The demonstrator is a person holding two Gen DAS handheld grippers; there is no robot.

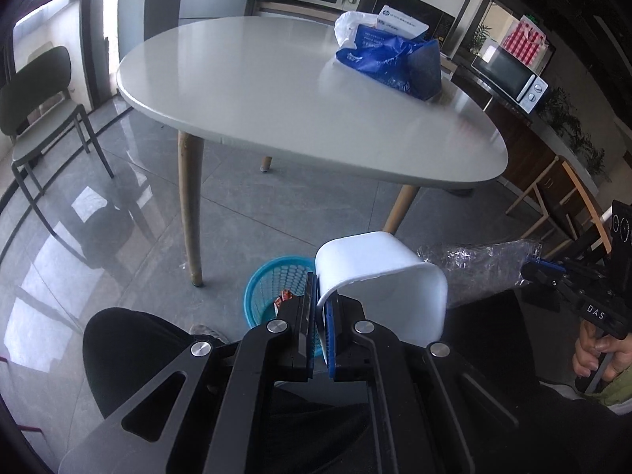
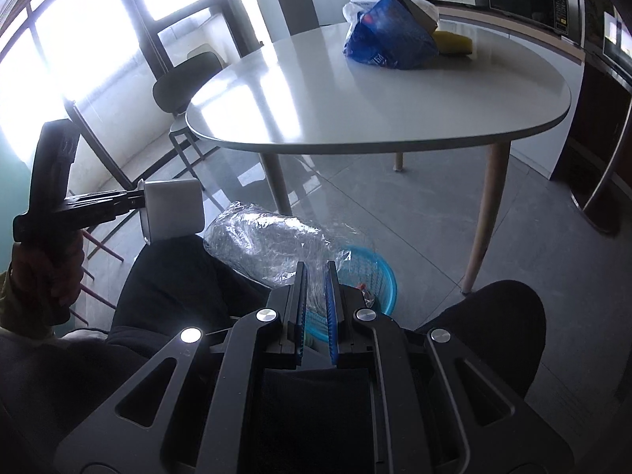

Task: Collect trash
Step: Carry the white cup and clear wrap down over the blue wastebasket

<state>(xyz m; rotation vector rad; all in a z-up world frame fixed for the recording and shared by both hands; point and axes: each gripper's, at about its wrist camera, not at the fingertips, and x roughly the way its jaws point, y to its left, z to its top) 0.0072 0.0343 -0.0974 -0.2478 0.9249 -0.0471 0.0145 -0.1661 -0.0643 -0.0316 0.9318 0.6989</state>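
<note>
While basket [image 1: 262, 284] half-hidden | left tongs [image 1: 320, 296] pinch cup [image 1: 389, 276] rim

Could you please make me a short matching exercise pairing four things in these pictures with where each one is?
Things:
1. white plastic cup
2. crumpled clear plastic wrap
3. round blue mesh basket
4. blue plastic bag

Places:
A. on the floor beside a table leg
B. on the grey table
C. clamped in the left gripper
D. clamped in the right gripper

Pairs: 1-C, 2-D, 3-A, 4-B
</note>
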